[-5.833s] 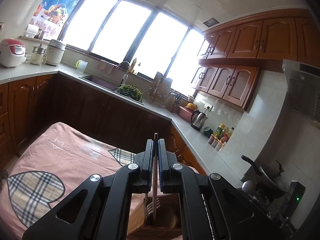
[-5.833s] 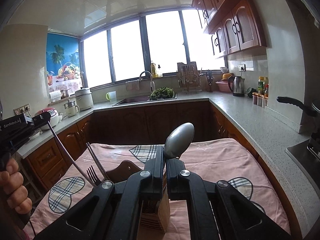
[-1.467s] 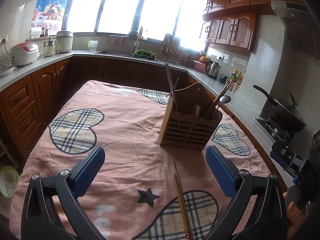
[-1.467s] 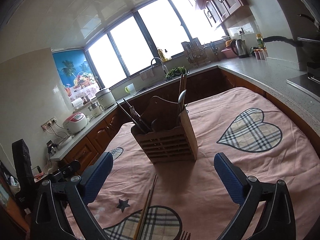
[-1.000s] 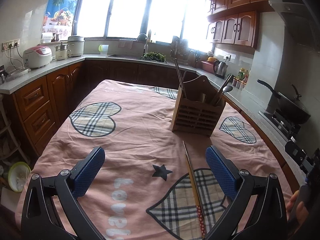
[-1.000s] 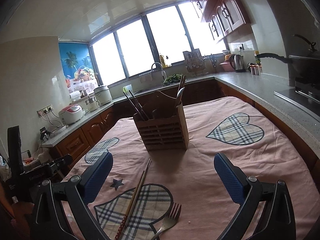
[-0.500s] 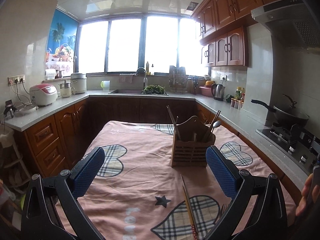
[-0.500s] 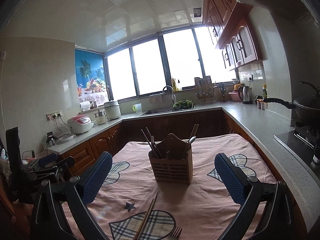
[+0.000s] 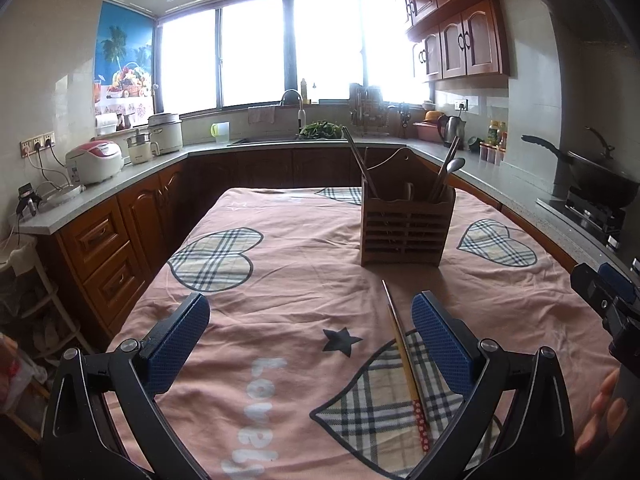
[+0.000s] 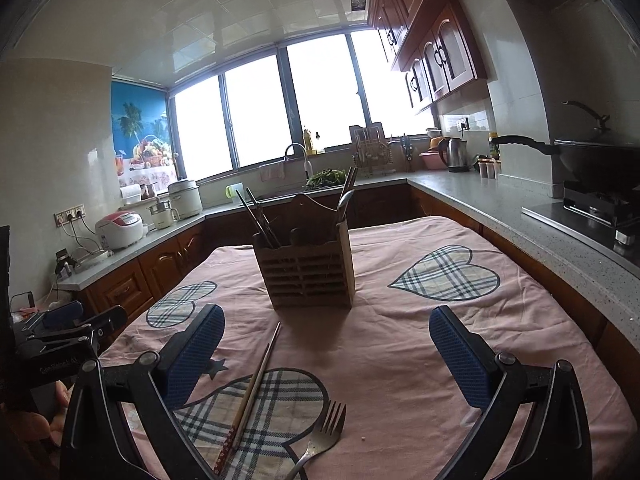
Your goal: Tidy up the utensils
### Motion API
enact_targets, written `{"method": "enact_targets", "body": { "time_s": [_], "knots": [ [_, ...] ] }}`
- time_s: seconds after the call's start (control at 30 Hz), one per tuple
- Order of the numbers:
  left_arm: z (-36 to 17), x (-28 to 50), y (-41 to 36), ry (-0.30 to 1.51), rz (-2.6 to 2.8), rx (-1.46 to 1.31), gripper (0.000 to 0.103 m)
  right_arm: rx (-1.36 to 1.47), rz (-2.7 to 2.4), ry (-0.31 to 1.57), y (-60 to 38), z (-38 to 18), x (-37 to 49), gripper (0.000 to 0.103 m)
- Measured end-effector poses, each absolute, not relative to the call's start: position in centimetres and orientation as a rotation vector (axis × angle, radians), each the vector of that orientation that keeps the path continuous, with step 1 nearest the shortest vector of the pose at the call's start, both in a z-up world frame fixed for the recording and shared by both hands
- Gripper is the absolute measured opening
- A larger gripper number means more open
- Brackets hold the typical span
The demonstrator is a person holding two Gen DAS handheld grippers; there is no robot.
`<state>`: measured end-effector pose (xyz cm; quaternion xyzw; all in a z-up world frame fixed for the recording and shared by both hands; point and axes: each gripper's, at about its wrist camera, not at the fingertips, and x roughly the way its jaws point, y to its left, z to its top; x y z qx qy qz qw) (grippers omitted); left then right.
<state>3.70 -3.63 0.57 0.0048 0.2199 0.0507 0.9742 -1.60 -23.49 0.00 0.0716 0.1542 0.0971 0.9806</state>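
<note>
Utensils split between two places: some upright in the wooden holder (image 9: 407,229), some flat on the pink cloth (image 9: 288,312) covering the tabletop. Wooden holder standing on the cloth, slatted front, divided into compartments. In its left compartment, dark chopsticks (image 10: 258,216) leaning left; in its right compartment, a spoon (image 9: 450,174) with bowl up plus more sticks leaning right. Just in front of the holder, well clear of its base, a loose pair of chopsticks (image 9: 404,356) lying flat, tips toward the holder, red patterned ends away from it, across a plaid heart patch. Near those red ends, on the side farther from the holder and a little to their right in the right wrist view, a metal fork (image 10: 322,436), tines pointing toward the holder.

Left gripper (image 9: 310,338) with jaws spread wide and released, nothing between the blue pads, hovering above the cloth in front of the holder. Right gripper (image 10: 326,354) likewise spread wide and holding nothing, also in front of the holder, the loose chopsticks passing by its left pad.

Behind the holder, a kitchen counter (image 9: 280,145) with a sink faucet (image 9: 294,100), a rice cooker (image 9: 94,160) to the left, a kettle (image 9: 450,130) and a wok (image 9: 600,178) to the right.
</note>
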Motion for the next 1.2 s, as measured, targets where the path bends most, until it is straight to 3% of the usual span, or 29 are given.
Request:
{"method": "enact_targets", "body": {
  "time_s": [1.2],
  "knots": [
    [2.6,1.3,-3.1,0.410,0.123,-0.006,0.103,0.109,0.210,0.274,-22.1,1.8,-3.7,0.103]
  ]
}}
